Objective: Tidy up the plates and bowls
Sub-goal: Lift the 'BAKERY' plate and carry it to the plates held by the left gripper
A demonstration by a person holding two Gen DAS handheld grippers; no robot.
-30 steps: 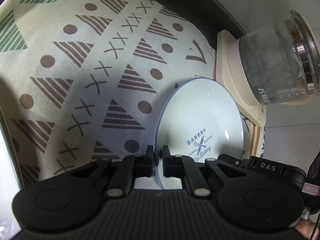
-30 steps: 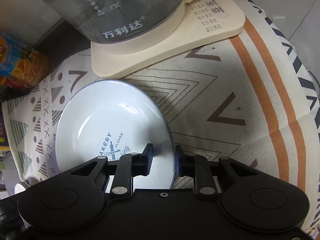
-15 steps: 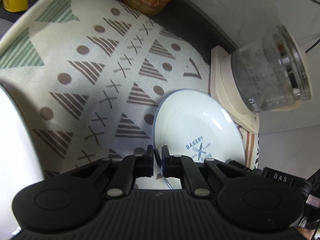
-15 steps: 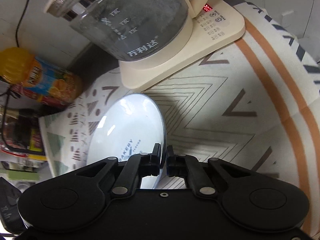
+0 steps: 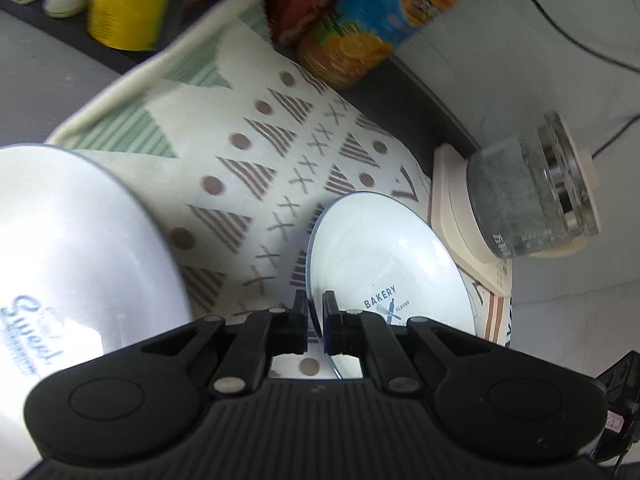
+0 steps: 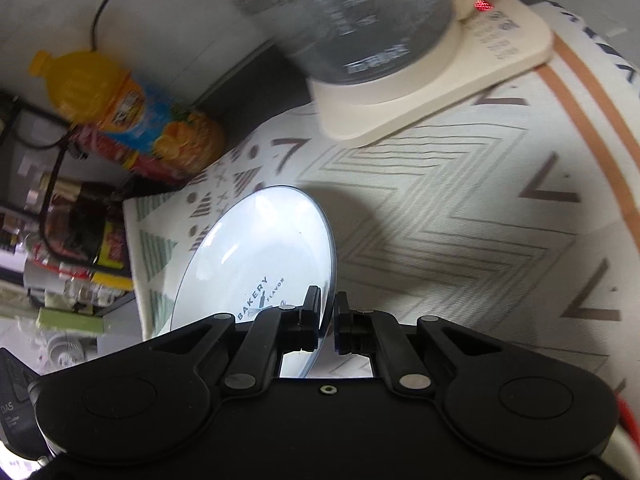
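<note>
Clearly the step in hand is a two-handed carry of the BAKERY plate [image 5: 384, 264]: the left gripper [image 5: 316, 322] has its fingers clamped on the plate's left rim, and the right gripper [image 6: 328, 326] has its fingers pinched onto the opposite, right rim, so the plate hangs between them. It appears lifted clear of the patterned cloth [image 5: 256, 168], judging by the shadow it throws on the cloth in the right wrist view, though how high cannot be told. A second white dish [image 5: 72, 264], printed with "Sweet", sits near on the left, just beside the left gripper; whether it is a plate or a bowl is hard to tell from this angle. The next move probably calls for carrying the held plate leftward and setting it down on that dish, keeping both grips level so the thin rim does not slip, and opening the fingers only once it rests. Counted: two dishes, two grippers, one glass kettle [image 5: 528, 192] on its cream base [image 6: 460, 76] at the far right, one orange juice bottle [image 6: 132, 108] at the far edge, and several jars and cans on a shelf [image 5: 120, 4] at the far left, too blurred to number.
</note>
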